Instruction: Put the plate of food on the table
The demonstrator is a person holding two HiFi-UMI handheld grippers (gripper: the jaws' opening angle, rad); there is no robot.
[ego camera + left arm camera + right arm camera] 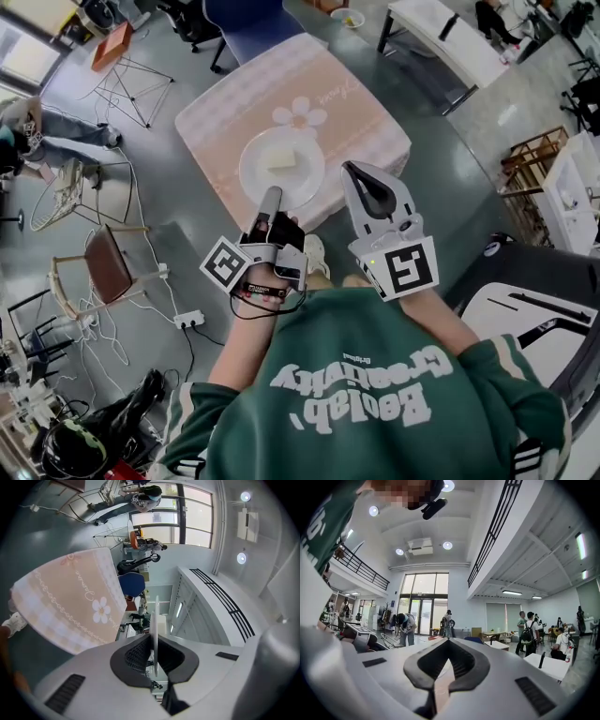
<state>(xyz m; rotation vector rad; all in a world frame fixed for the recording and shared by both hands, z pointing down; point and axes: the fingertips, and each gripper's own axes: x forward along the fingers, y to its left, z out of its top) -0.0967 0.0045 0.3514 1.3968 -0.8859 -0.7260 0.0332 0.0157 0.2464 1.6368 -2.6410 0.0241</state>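
Note:
A white plate (281,169) with a pale block of food (281,157) hangs over the near part of the pink-clothed table (366,122). My left gripper (271,197) is shut on the plate's near rim. In the left gripper view the plate (155,616) stands edge-on between the jaws of the left gripper (154,644), with the food (162,623) on one side and the flowered table (70,602) apart at the left. My right gripper (349,167) is shut and holds nothing, just right of the plate at the table's near edge. The right gripper (448,640) faces the hall.
A blue chair (248,28) stands behind the table and a brown chair (108,262) at the left. A white table (445,37) is at the back right, a wooden rack (534,159) at the right. A power strip (187,319) and cables lie on the floor.

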